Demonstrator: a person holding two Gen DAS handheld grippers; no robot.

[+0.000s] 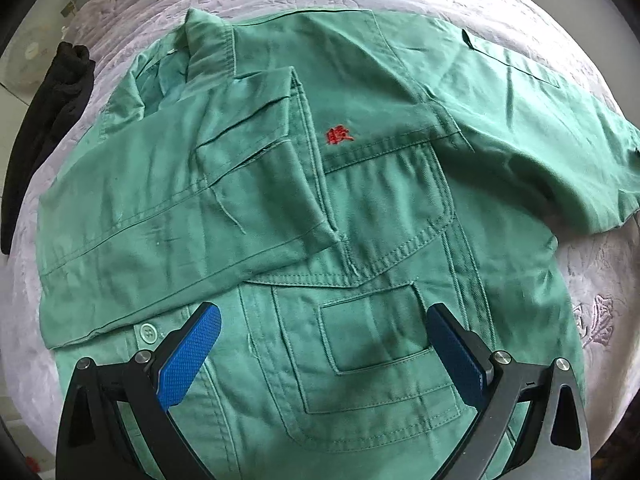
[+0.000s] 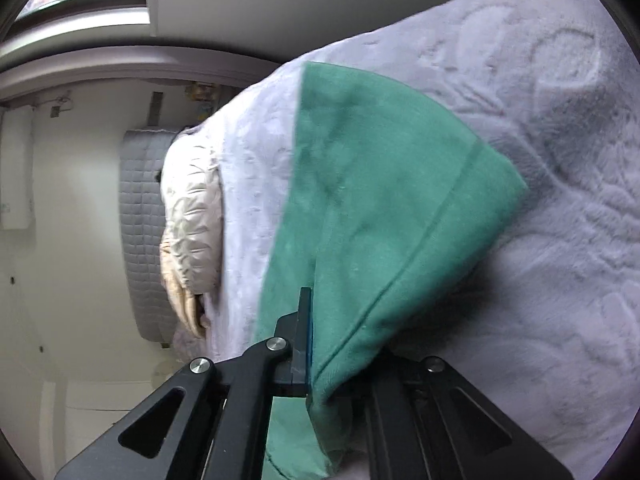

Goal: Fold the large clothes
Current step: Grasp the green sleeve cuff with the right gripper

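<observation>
The green jacket lies front-up on a bed, one sleeve folded across the chest beside a red embroidered mark; the opposite sleeve extends toward the bed edge at the frame's right. The left gripper hangs above the lower front pocket, jaws spread wide, nothing between them. The right gripper has its jaws clamped on a fold of the jacket's green fabric; the cloth drapes over and hides one finger. The bed carries a pale lilac embossed cover. A black garment hangs at its left edge, and a cream quilted jacket lies at the far end. Behind stand a grey padded headboard and white walls. The right wrist view is motion-blurred and tilted; small objects on the wall cannot be identified.
</observation>
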